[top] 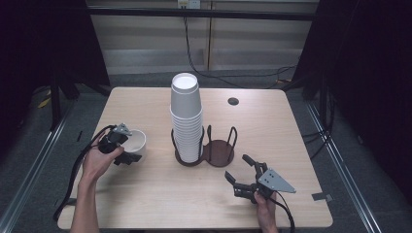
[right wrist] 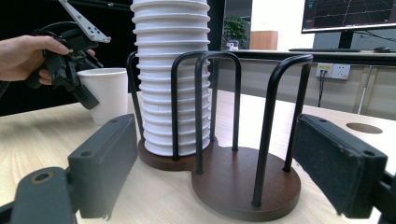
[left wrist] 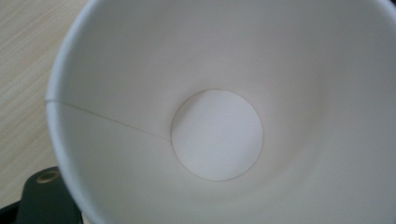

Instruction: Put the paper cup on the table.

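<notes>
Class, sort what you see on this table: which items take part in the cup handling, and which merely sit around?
In use:
- single white paper cup, gripped by the left gripper
- tall stack of white paper cups
- dark wooden two-slot cup holder with black wire hoops
- right gripper, open

Lying about:
- round dark cable hole in the light wooden table

Matt white paper cup (left wrist: 215, 93), glossy black metal-looking rack (right wrist: 233, 116), pale wood-grain table (top: 145, 194).

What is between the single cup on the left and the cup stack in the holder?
In the high view, bare tabletop separates the single cup from the cup stack in its holder.
</notes>
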`<state>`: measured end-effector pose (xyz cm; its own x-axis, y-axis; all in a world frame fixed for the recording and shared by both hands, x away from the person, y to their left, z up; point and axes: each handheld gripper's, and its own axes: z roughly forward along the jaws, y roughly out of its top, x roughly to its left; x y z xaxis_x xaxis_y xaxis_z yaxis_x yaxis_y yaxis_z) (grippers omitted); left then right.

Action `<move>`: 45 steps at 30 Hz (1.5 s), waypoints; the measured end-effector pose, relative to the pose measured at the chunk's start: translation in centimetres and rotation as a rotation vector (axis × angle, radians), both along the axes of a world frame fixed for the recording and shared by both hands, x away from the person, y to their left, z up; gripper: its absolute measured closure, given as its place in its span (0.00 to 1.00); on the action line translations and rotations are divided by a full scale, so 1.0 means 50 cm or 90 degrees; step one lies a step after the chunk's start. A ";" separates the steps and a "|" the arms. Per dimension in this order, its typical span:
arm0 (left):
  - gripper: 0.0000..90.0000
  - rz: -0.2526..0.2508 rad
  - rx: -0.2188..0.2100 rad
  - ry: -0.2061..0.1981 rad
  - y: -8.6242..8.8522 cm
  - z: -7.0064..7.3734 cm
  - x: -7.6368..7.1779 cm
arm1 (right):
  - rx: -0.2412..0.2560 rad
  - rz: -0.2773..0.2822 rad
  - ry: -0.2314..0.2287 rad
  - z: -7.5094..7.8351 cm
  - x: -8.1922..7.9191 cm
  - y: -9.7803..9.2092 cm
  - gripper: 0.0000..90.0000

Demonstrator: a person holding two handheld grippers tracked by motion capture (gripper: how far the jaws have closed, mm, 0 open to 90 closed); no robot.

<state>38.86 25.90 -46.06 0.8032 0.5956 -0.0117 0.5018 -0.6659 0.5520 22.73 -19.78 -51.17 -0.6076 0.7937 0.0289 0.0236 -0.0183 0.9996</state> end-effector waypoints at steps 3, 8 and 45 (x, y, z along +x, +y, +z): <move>0.17 0.005 -0.017 -0.001 0.007 -0.008 -0.003 | 0.000 0.000 0.000 0.000 0.000 0.000 0.15; 0.18 0.024 -0.065 -0.033 0.033 -0.009 -0.028 | 0.000 0.000 0.000 0.000 0.000 0.000 0.15; 0.18 0.152 -0.282 -0.284 -0.026 0.012 -0.258 | 0.000 0.002 0.000 0.000 -0.001 0.000 0.15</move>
